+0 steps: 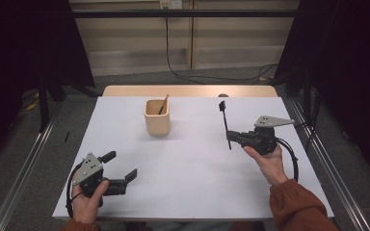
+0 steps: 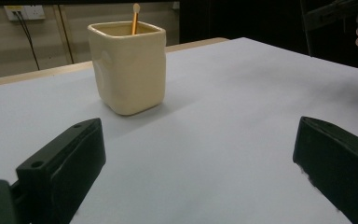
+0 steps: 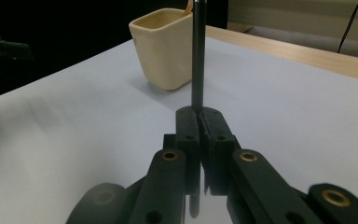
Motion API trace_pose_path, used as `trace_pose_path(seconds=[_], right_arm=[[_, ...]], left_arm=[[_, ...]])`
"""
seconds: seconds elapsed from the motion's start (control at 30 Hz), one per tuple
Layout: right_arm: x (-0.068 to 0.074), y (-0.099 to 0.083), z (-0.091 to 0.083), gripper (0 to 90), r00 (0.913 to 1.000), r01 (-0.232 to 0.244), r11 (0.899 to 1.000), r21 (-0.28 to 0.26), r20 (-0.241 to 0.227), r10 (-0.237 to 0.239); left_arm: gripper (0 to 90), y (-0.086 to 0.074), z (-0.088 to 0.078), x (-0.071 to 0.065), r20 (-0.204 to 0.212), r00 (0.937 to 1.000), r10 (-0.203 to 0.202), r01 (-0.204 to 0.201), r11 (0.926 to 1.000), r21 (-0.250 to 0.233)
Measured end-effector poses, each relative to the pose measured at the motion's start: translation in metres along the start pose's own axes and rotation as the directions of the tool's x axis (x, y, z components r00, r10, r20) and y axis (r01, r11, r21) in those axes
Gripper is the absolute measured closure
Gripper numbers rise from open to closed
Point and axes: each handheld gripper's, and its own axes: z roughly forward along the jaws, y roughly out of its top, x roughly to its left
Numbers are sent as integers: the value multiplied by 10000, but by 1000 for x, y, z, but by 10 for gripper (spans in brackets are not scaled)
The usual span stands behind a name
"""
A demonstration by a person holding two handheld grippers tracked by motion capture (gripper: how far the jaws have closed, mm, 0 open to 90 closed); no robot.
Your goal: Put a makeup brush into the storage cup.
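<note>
— How far along does it look?

— Partway, I'd judge. The cream cup [image 1: 157, 117] already has one wooden stick [image 1: 163, 104] standing in it, and the right gripper [image 1: 231, 137] is pressed together on a thin black utensil [image 1: 225, 122], held upright above the table [image 1: 192, 183].

— And the cup from there?

— Off to that gripper's left, well apart — the utensil isn't in yet.

— The other one?

— The left gripper [image 1: 123, 166] is spread wide, holding nothing; the cup sits ahead of its jaws.

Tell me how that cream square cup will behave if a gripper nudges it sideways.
The cream cup looks thick-walled and glazed, so probably heavy for its size and slippery on the smooth white table. It would likely slide rather than tip, its base being broad. The stick inside might rattle.
</note>
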Motion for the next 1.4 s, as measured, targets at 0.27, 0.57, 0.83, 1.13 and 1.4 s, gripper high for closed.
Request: trace_pose_path(seconds=[0.27,0.57,0.83,1.13,1.4], right_arm=[[-6,-3,-5,863,9997,-235,9991,-363,8,235],[6,1,-4,863,9986,-64,9975,-702,-519,28],[23,5,0,863,9955,136,9962,-865,-919,-216],[44,9,10,863,9859,455,9956,-815,-1571,-579],[61,11,24,862,9757,445,9958,-796,-2107,-604]], left_arm=[[23,0,0,-2,142,9996,-230,233,9995,-197],[23,0,1,-3,196,9997,-177,180,9997,-135],[23,0,1,-3,181,9997,-167,170,9998,-138],[23,0,1,-3,292,9993,-249,253,9996,-148],[23,1,2,-3,259,9990,-374,378,9992,-144]])
